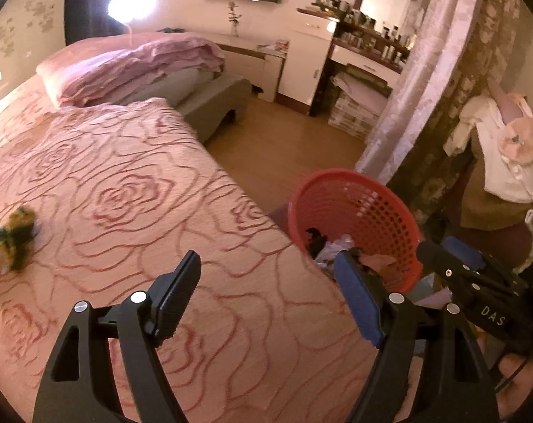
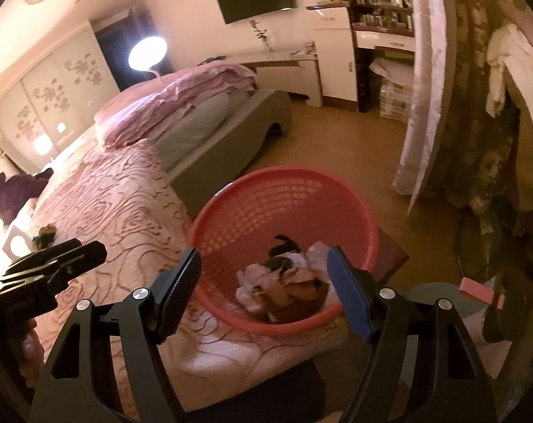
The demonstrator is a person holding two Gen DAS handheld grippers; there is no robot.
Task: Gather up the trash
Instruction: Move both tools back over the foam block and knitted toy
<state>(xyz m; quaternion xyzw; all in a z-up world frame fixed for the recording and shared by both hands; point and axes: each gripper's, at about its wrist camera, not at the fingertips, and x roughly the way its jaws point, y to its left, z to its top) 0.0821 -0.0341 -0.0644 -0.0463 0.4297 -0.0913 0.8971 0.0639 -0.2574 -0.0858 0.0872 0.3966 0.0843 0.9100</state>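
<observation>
Trash drop judged done; next pickup to be lined up.

Near: left gripper (image 1: 266, 296) is seen w/ jaws wide apart, nothing between them, above the pink rose-patterned bedspread (image 1: 132, 190); right gripper (image 2: 264, 285) likewise spread & empty, hung over the red perforated plastic basket (image 2: 354, 211), in which crumpled paper & wrapper scraps (image 2: 284, 282) are piled. Farther left on the bedspread, a small yellow-green crumpled scrap (image 1: 16, 236) is left; approach & a clean pinch by the left gripper are probably called for.
</observation>
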